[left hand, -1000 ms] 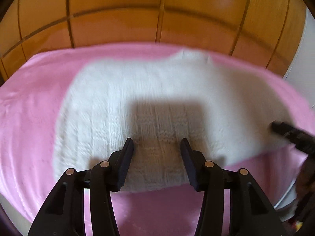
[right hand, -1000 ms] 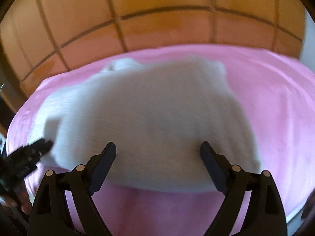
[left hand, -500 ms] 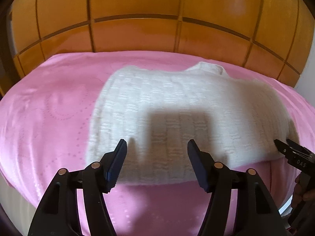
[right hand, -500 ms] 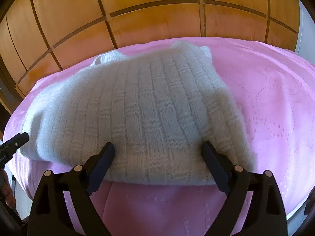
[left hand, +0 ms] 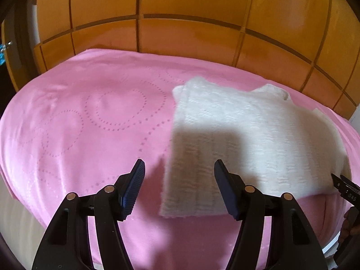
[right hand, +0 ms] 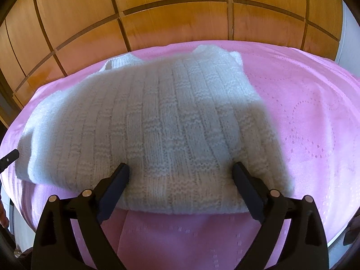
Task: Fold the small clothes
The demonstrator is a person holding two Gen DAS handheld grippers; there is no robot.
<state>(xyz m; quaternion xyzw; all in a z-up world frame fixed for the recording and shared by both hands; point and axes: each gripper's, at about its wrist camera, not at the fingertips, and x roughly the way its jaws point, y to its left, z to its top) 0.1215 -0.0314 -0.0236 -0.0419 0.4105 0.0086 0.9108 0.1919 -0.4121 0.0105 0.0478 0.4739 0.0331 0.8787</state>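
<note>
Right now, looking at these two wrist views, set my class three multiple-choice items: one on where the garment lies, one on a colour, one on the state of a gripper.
1. Where does the white knitted sweater lie?
A. On the pink bedspread
B. On a wooden floor
C. In a basket

2. What colour is the panelled headboard behind the bed?
A. Grey
B. Orange-brown
C. Green

3. How does the right gripper stand?
A. Shut on the sweater
B. Open, above the sweater's near edge
C. Shut on a hanger

Answers:
1 A: the pink bedspread shows on every side of the sweater.
2 B: its wooden panels look orange-brown in both views.
3 B: its jaws stand wide apart with nothing pinched, having just been opening.
</note>
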